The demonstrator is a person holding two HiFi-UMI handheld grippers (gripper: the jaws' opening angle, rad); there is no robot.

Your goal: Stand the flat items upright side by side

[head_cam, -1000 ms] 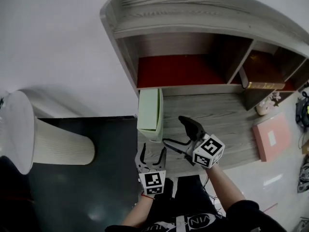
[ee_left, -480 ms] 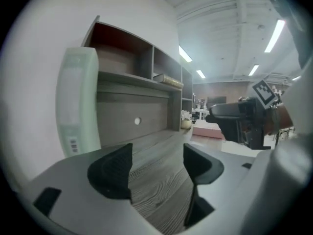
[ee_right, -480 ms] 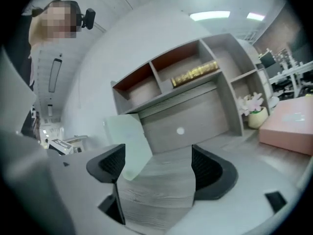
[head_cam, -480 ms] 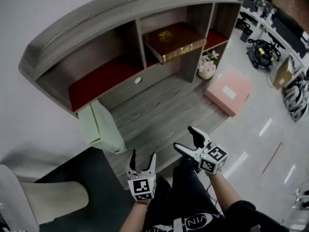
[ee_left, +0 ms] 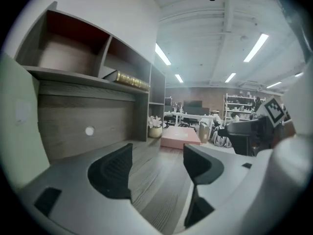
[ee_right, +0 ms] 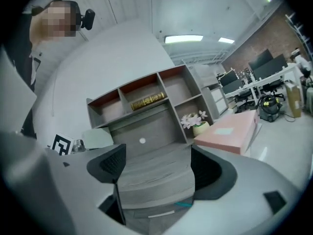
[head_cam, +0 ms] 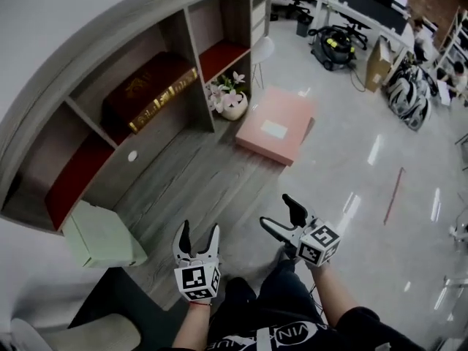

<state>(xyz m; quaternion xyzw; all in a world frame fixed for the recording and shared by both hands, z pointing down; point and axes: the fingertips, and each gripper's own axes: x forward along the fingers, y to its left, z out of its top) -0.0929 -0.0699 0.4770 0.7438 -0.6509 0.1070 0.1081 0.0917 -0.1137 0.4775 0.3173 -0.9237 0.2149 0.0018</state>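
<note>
Pink flat rectangular box (head_cam: 274,126) is lying flat on the grey wood-grain tabletop (head_cam: 190,189), just beside a small pot of white flowers (head_cam: 232,102). Left tool (head_cam: 199,234) is hovering wide open and empty over the tabletop's near edge. Right tool (head_cam: 281,214) is also gaping empty, its jaws having just been closing slightly. Both are pointing nearly level. Dark red gold-edged book (head_cam: 150,93) is lying flat in a compartment of the grey wooden shelf unit (head_cam: 191,46).

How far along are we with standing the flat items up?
Nothing looks done: pink box and red book lie flat, apart. Nothing in hand: left gripper open and empty; right gripper jaws just closed slightly, nothing between them. Left: standing both upright, side by side.
</note>
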